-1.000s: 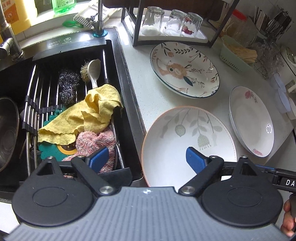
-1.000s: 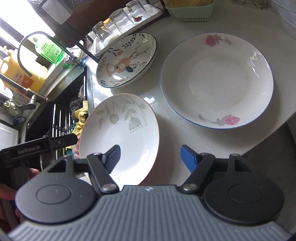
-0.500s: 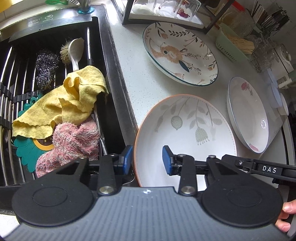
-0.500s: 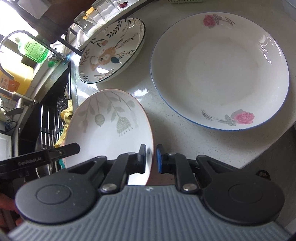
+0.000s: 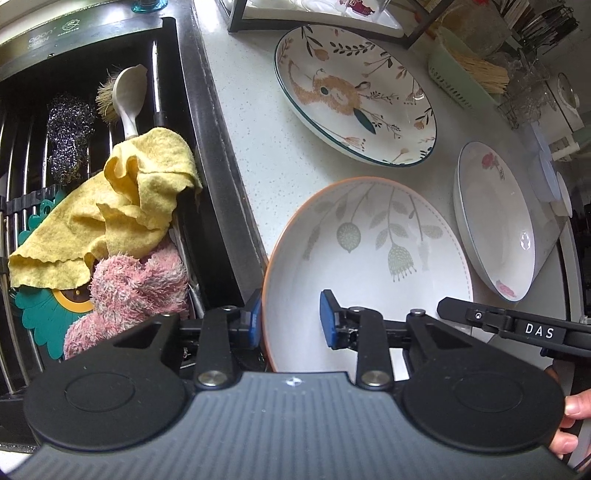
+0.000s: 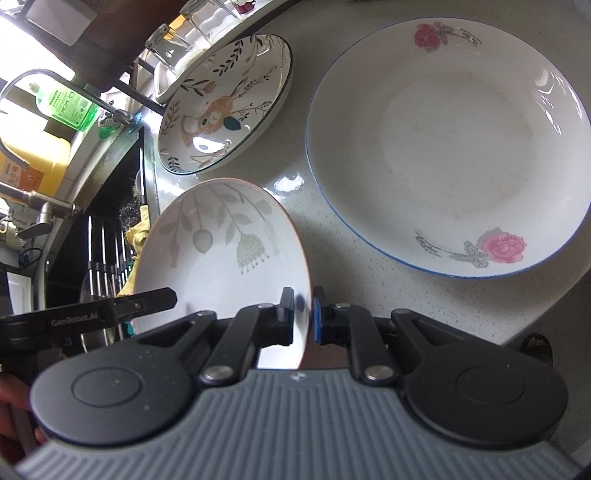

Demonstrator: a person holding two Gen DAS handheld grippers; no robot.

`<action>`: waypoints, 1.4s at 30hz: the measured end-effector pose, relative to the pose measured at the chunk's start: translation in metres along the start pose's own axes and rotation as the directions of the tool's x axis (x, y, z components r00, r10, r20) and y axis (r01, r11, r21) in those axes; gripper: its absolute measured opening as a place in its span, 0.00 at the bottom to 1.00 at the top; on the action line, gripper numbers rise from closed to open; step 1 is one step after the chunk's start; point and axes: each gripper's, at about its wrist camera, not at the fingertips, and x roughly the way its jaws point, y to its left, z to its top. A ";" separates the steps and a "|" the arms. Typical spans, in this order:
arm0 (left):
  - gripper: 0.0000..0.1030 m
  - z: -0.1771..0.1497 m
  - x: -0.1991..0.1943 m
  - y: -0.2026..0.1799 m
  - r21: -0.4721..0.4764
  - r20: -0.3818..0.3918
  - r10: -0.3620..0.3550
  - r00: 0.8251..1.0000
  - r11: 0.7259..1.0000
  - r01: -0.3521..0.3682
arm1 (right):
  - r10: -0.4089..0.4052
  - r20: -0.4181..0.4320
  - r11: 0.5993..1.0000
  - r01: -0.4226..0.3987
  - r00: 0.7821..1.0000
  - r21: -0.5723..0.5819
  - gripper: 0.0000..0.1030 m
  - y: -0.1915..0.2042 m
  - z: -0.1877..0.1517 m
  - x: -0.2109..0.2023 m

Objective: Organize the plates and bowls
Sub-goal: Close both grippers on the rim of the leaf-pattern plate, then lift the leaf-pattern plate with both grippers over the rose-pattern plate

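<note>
Three dishes on the desk (image 5: 258,147), leaf-print bowl (image 5: 369,251) nearest, right gripper (image 6: 303,317) fingers clenched on its right rim, left gripper (image 5: 291,317) fingers closing astride its left rim, fox plate (image 5: 354,92) far, rose plate (image 6: 450,147) right.

White letters reading "DAS" are showing on a black bar (image 5: 532,328) that is reaching in just right of the leaf-patterned plate (image 5: 369,266) in the left wrist view. In the right wrist view, "GenRobot.AI" is standing in pale letters on another black bar (image 6: 85,315) that is crossing just left of that same plate (image 6: 221,258). Far left of the plate, beyond the sink, a green bottle (image 6: 68,105) is carrying a white label whose print is too small to read. On the dark strip (image 5: 81,31) at the sink's far edge, faint lettering and a round emblem are showing, but not legibly.
</note>
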 end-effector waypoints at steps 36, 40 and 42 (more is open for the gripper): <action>0.35 0.058 -0.035 -0.115 -0.116 0.092 -0.165 0.982 0.978 0.176 | 0.232 0.088 0.970 -0.225 0.969 -0.088 0.15 -0.083 0.077 -0.100; 0.35 0.074 -0.011 -0.131 -0.140 0.063 -0.209 0.976 0.966 0.216 | 0.210 0.114 0.977 -0.203 0.971 -0.071 0.15 -0.109 0.093 -0.105; 0.35 0.081 0.001 -0.137 -0.142 0.043 -0.218 0.975 0.965 0.222 | 0.214 0.122 0.976 -0.207 0.969 -0.071 0.15 -0.117 0.100 -0.107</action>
